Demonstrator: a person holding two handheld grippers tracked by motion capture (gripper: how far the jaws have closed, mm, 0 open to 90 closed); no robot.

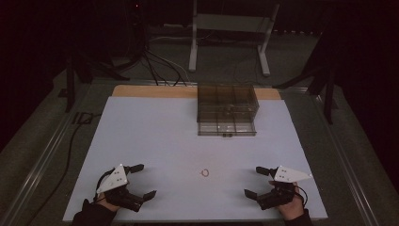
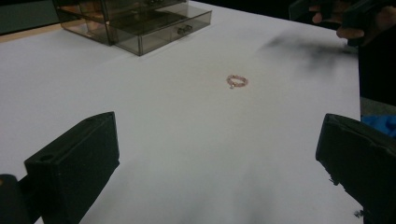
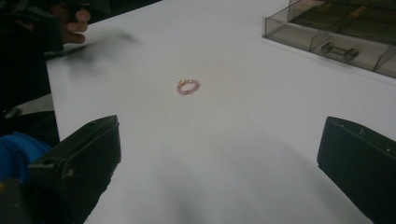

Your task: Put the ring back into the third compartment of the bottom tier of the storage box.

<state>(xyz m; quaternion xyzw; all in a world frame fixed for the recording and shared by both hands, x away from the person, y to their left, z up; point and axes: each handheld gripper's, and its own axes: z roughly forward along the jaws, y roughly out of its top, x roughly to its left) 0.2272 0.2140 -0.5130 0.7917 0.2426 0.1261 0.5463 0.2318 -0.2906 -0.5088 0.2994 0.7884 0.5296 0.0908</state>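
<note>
Both tongs, my left gripper [image 1: 141,180] and right gripper [image 1: 254,181], are resting spread and empty at the near edge of the white table [image 1: 155,136]. I am sizing up the small pink bracelet [image 1: 205,173] lying between them, well short of the smoky drawer box [image 1: 227,110]. Next, probably, one gripper is closing in low and pinching its thin band.

High view overhead; both low tool views share the bracelet [image 2: 237,80].
</note>
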